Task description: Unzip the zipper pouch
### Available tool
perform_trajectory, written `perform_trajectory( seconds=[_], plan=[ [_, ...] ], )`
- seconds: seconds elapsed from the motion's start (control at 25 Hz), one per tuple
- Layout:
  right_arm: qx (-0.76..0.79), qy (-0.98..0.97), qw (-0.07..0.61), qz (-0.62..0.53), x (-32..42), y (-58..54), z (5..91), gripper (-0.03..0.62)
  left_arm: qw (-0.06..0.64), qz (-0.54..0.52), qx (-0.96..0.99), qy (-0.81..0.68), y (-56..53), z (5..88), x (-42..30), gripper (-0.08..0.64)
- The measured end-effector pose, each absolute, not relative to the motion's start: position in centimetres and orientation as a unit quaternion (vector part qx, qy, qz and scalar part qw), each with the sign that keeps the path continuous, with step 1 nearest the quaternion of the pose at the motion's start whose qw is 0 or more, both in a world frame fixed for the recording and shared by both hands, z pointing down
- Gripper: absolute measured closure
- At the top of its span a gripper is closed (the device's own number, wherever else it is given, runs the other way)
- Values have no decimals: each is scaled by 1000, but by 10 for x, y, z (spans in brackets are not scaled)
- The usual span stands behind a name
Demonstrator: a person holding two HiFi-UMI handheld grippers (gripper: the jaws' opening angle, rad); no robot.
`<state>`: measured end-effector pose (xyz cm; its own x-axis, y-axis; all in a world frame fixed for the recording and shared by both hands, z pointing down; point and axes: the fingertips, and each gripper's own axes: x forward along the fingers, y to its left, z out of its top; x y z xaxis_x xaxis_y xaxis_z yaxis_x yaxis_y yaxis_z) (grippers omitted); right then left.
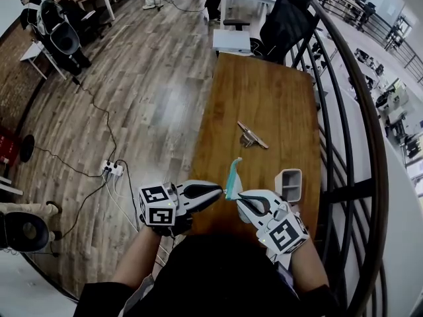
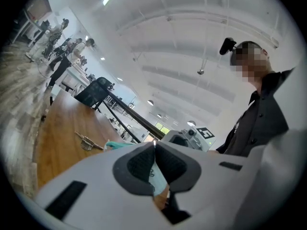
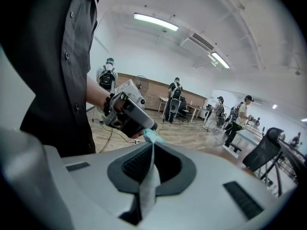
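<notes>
Left gripper (image 1: 221, 190), right gripper (image 1: 239, 198), both pinching teal pouch (image 1: 233, 176) (held upright)

Bright strip lights (image 3: 156, 22) overhead, fisheye warp at edges w/ dark vignette

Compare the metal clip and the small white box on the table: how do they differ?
The metal clip lies flat and thin; the small white box stands upright, open-topped. The clip sits mid-table; the box is nearer the right gripper. Both rest untouched on the wooden table.
</notes>
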<state>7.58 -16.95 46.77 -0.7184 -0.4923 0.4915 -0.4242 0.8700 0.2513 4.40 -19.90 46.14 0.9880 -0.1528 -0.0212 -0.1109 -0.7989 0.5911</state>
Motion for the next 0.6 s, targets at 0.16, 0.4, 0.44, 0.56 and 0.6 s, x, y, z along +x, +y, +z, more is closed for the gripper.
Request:
perform_trajectory(
  seconds=[0.16, 0.4, 0.44, 0.56, 0.6],
  plan=[
    [236, -928, 281, -66, 69, -166, 464, 591, 293, -31, 953, -75, -203, 457, 43, 541],
    [216, -931, 284, -74, 59, -156, 459, 591, 274, -2, 957, -92, -208, 464, 47, 541],
    [215, -931, 285, -76, 59, -155, 459, 591, 274, -2, 957, -92, -207, 464, 47, 540],
    [217, -931, 283, -76, 62, -154, 459, 591, 273, -4, 957, -92, -206, 465, 48, 540],
    [219, -932, 280, -75, 63, -154, 459, 591, 272, -5, 958, -93, -206, 465, 47, 540]
  ],
)
